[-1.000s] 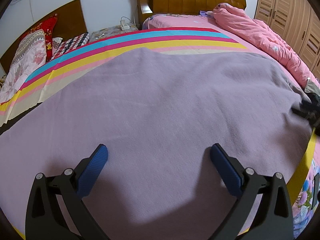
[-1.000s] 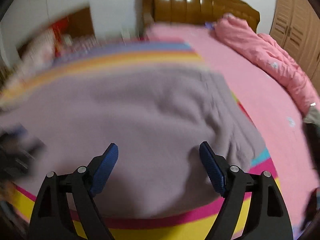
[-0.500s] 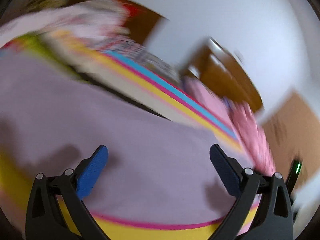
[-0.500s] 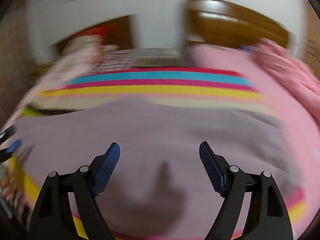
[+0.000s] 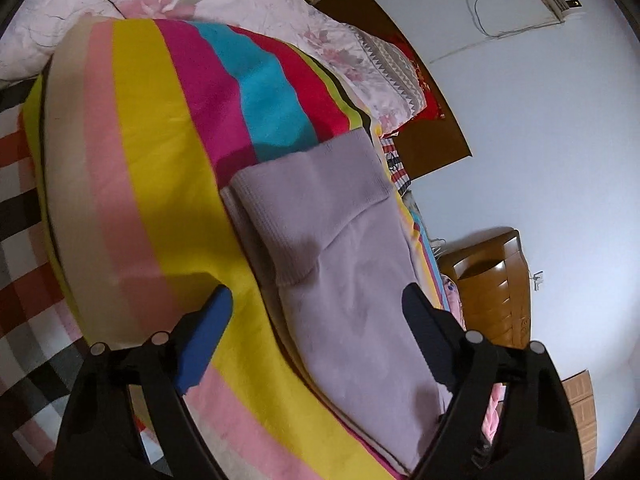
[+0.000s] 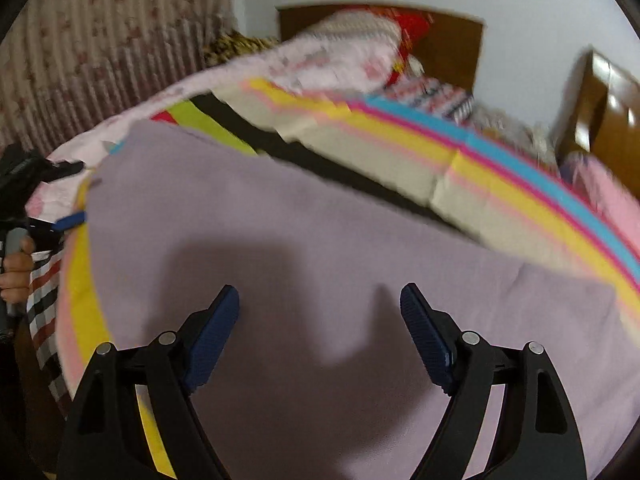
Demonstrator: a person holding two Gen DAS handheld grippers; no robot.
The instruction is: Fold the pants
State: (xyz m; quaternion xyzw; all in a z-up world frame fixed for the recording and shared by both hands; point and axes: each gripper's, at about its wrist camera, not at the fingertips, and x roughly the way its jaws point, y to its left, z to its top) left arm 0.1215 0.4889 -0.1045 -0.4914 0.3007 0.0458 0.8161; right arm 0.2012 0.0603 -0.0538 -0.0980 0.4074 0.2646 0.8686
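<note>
Lilac pants (image 5: 352, 248) lie flat on the striped blanket (image 5: 152, 168), their ribbed end (image 5: 304, 184) towards the bed's corner. My left gripper (image 5: 316, 304) hovers rolled sideways over that end's long edge. Its jaws are closing, the cloth's edge lies below and between them, and the pads are not pressing on it. In the right wrist view the pants (image 6: 320, 220) fill the middle, and my right gripper (image 6: 320, 308) hangs just above them, jaws opening a little, nothing gripped. The left gripper (image 6: 68, 220) shows at the pants' far left end, held by a hand (image 6: 16, 276).
A floral quilt and pillows (image 5: 248, 8) pile up beyond the blanket. A checked cloth (image 5: 24, 208) hangs off the bed's side. Wooden headboards (image 6: 608, 116) stand against the white wall, and a striped curtain (image 6: 100, 40) hangs at the left.
Both views swung left along the bed. The left camera rolled sideways and now looks at the pants' ribbed end, its jaws narrower. The right gripper slid left over the lilac cloth.
</note>
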